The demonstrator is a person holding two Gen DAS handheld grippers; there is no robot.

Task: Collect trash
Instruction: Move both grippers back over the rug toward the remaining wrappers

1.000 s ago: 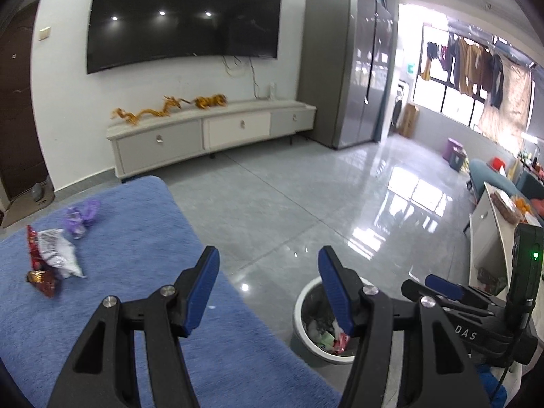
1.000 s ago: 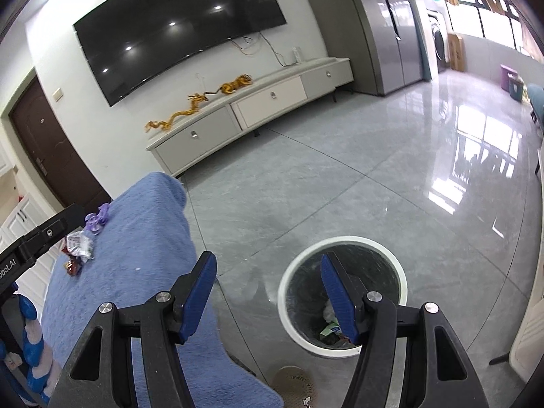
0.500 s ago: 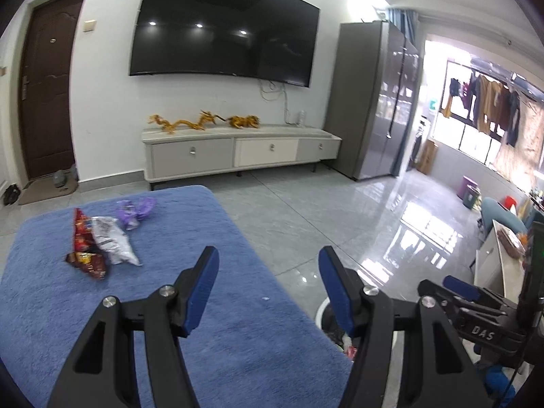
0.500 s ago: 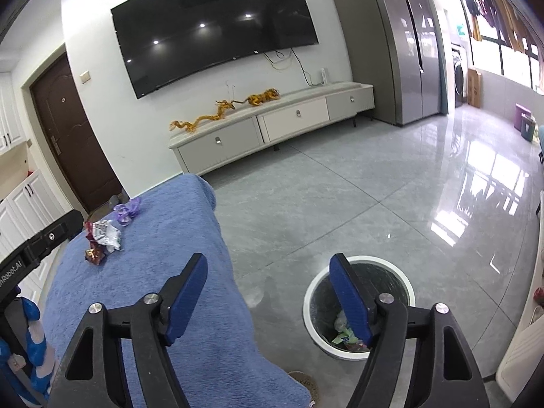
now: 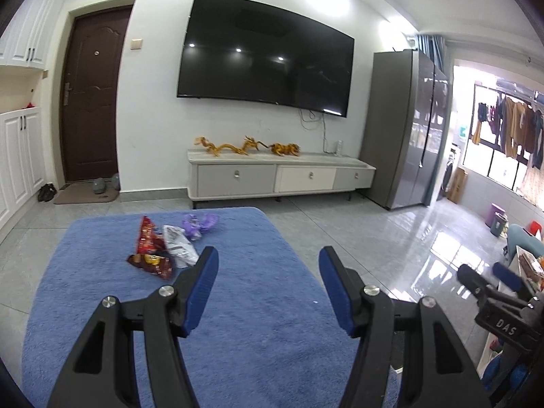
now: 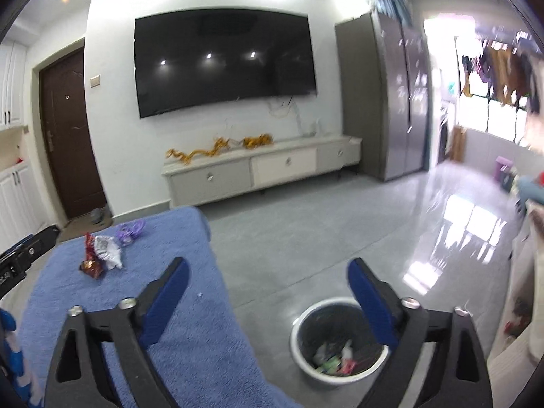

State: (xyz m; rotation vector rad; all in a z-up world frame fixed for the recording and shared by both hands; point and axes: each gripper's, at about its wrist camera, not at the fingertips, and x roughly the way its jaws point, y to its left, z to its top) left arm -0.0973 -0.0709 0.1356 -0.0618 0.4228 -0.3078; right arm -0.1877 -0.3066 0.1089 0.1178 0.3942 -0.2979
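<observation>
Trash lies at the far end of a blue cloth-covered table (image 5: 258,306): a red snack wrapper (image 5: 148,238), a dark red wrapper (image 5: 151,265), a silver-white wrapper (image 5: 178,246) and a crumpled purple wrapper (image 5: 199,222). My left gripper (image 5: 268,261) hangs open over the cloth, nearer than the pile and to its right, nothing between its fingers. My right gripper (image 6: 268,273) is empty and its jaws are opening wide; it hovers by the table's right edge above a white-rimmed bin (image 6: 336,340) holding several wrappers. The wrapper pile (image 6: 102,253) shows at the left in the right wrist view.
A tiled floor (image 5: 391,238) stretches right of the table. A TV cabinet (image 5: 278,176) with gold dragon figures stands under a wall TV (image 5: 265,68). A tall grey cabinet (image 5: 404,129) is at the right, a brown door (image 5: 91,95) at the left.
Both grippers have swung left and lifted, so the table and the wrappers have come toward the centre. The right gripper's jaws have spread much wider. The bin has left the left wrist view.
</observation>
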